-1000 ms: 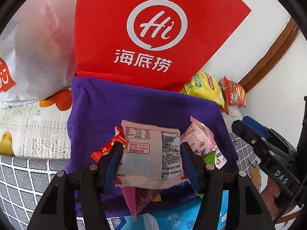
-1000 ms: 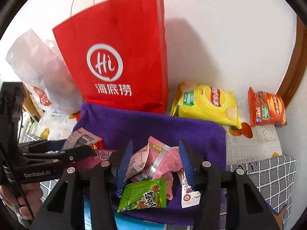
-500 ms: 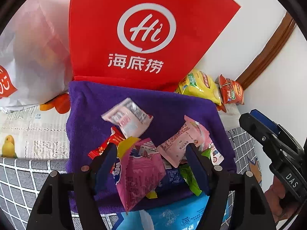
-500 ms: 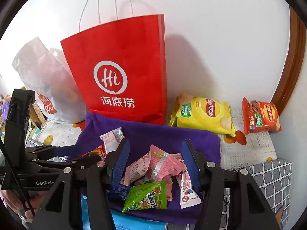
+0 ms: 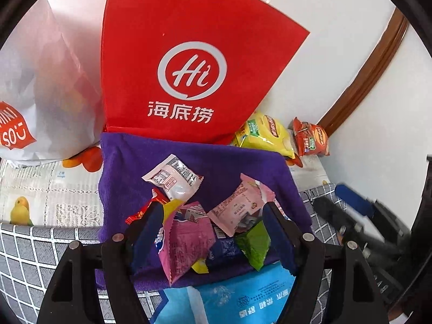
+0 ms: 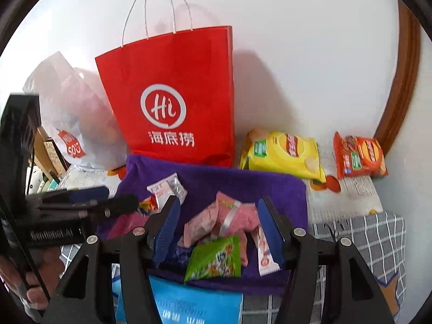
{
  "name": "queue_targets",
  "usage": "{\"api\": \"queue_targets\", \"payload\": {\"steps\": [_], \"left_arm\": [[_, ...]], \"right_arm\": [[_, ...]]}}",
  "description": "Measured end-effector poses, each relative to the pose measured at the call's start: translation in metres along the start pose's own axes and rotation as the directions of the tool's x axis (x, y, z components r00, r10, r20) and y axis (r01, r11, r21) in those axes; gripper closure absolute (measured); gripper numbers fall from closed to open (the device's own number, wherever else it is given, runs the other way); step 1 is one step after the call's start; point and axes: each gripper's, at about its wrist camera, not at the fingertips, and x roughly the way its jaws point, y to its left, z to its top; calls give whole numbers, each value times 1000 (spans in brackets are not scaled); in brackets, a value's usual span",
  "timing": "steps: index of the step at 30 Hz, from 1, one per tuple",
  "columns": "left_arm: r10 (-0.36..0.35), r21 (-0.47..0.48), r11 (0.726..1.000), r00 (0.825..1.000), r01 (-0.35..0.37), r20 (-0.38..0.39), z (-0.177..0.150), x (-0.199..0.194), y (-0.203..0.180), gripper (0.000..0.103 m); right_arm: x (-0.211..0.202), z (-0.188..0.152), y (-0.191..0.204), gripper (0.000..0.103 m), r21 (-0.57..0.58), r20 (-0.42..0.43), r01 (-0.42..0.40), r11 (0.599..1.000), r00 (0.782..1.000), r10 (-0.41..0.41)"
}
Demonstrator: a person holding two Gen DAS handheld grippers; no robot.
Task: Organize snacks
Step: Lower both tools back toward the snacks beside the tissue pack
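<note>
The purple towel [image 5: 216,162] is soft, matt cloth with a short nap — the snack packets [image 5: 172,179] on it are glossy, crinkled plastic film. Behind, the red bag [image 6: 172,102] is smooth matt paper, the white bag [image 5: 40,86] thin and semi-sheer, and the chip bags [image 6: 286,154] shiny foil-like plastic — the curved trim [image 6: 402,81] is polished brown wood.

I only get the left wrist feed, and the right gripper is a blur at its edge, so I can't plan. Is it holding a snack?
Observer: No. The right gripper is open above the purple cloth and clamps nothing. The pink packets lie below it.
Operator: Does the red bag have handles? My view cuts off its top.
Observer: Yes, white cord handles stand up from its top edge.
Operator: Anything by the right finger?
Observer: A long white-and-red stick packet lies on the cloth there.
</note>
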Motion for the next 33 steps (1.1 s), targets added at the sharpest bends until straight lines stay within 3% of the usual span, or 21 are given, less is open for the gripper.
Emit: {"api": "queue_targets", "payload": {"steps": [6,10,15,18,25,33], "left_arm": [[0,27,1000,1000,0,28,-4,-17,-15,29],[29,74,997,996,-34,81,-8,-40,-26,29],[61,91,993,987,-75,147,-10,-66,-33,29],[78,102,990,983,-96,167,-12,-70,-38,27],[123,110,985,986,-135,110,-42,-75,-36,27],[181,104,977,982,-186,61,-94,-88,-3,27]], "right_arm": [[-23,-31,-11,43,30,-34,16,999,999,-15],[-42,-54,-20,43,35,-45,91,995,995,-89],[-65,-87,-26,43,70,-56,83,994,995,-79],[-74,-108,-19,43,68,-73,58,996,996,-53],[-79,-152,10,43,25,-91,-27,999,995,29],[-40,-179,35,43,21,-196,-176,984,964,177]]}}
